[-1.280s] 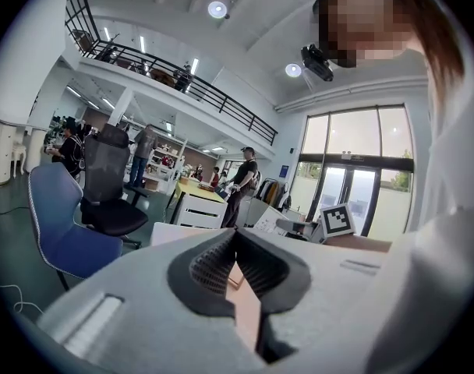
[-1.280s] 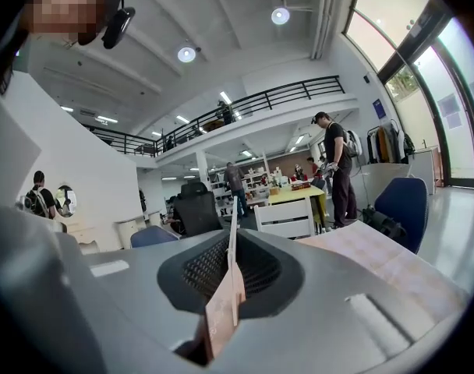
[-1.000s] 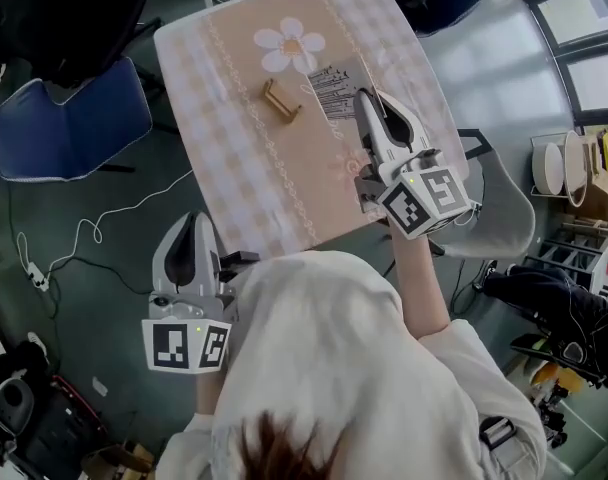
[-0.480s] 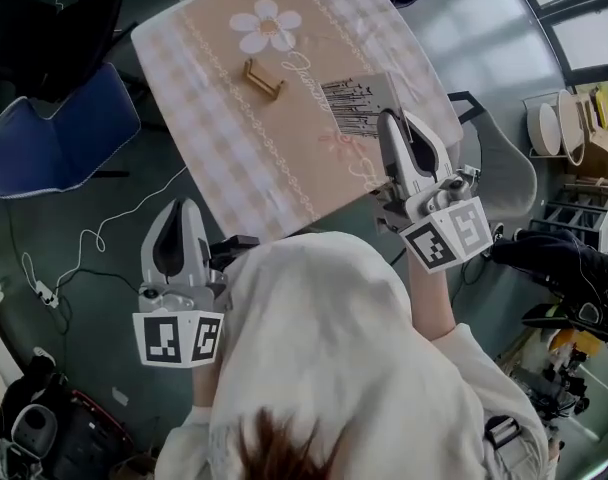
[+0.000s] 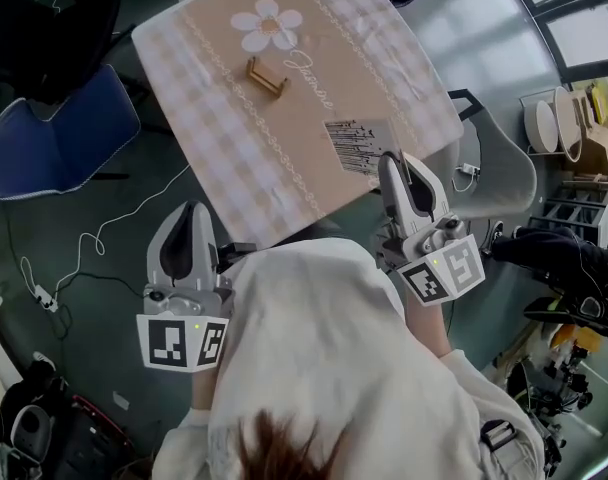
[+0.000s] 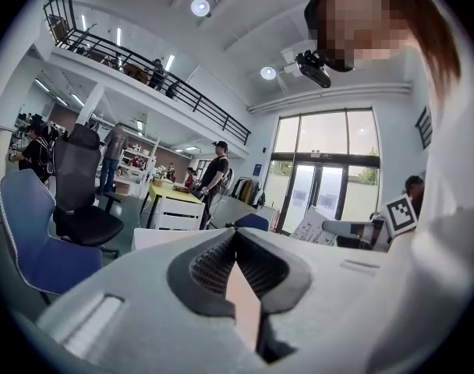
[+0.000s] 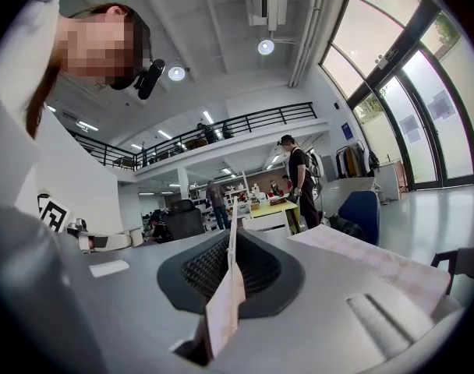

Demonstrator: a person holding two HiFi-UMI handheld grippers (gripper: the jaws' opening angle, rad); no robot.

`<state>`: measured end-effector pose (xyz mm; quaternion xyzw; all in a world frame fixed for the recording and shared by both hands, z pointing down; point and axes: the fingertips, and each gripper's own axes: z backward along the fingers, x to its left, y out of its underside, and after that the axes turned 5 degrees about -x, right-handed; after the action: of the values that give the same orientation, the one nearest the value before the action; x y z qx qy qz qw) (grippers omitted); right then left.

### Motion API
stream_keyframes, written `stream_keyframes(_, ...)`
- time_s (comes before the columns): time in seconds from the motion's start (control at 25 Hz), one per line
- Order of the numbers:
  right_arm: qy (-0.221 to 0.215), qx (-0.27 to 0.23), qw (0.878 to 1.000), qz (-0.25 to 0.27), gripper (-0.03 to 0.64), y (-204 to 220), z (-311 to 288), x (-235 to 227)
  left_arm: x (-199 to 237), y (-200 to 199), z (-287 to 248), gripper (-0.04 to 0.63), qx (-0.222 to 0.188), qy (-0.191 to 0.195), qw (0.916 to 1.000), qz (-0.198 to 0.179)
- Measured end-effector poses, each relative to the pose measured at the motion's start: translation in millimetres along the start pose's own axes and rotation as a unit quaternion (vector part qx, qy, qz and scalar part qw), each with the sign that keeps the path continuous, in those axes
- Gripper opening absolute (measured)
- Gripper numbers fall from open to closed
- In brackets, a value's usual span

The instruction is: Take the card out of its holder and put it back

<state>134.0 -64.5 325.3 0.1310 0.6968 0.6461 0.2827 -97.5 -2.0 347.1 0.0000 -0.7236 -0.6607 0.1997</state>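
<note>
Right tool (image 5: 393, 160): jaws closed flat on the card (image 5: 360, 144), gripping its near edge.
Card: white with black bar-like print, printed face up in the head view. It shows edge-on between the pads in the right gripper view. It is held over the near right edge of the desk (image 5: 224, 138), out of the holder (image 5: 267, 76) and well apart from it.
Left tool (image 5: 191, 214): jaw tips meeting, nothing between them. It is held off the desk's near edge, at the person's left.
Holder: small wooden stand on the desk, just beside the daisy print (image 5: 267, 26).
Desk: square, covered by a peach cloth with checked borders and pale lace-like bands.
Floor (image 5: 124, 298): dark grey and glossy, with a white cable (image 5: 114, 223) lying across it.
Seating: blue chair (image 5: 54, 138) left of the desk, black chair (image 5: 54, 28) beyond it, grey chair (image 5: 499, 173) at the right.
Room: high hall with round ceiling lamps (image 7: 266, 47), a railed mezzanine (image 7: 221, 131) and tall glazed doors (image 6: 323, 193). People (image 7: 298, 174) stand at distant tables.
</note>
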Motion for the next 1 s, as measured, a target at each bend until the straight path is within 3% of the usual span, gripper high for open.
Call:
stream_keyframes(0.2,-0.009,0.021,1.0,-0.004,0.017,11.3,3.2,18.1,4.2,4.2,3.5,0.0,0.007,0.007,0.9999,0.005)
stream_keyframes(0.48,-0.043,0.05,0.998,0.023,0.017,17.1,-2.5,42.9,14.8,-5.2,10.5,0.0,-0.015,-0.008,0.9998,0.008)
stream_keyframes(0.72,-0.057,0.06,0.997,0.006,0.017,32.9,-3.2,43.6,12.1,-1.7,10.0,0.0,-0.01,-0.015,0.9998,0.001)
stream_keyframes(1.0,-0.046,0.066,0.997,-0.01,0.017,40.1,-0.7,33.2,-1.4,2.4,-4.7,0.0,0.009,0.01,0.9999,-0.004)
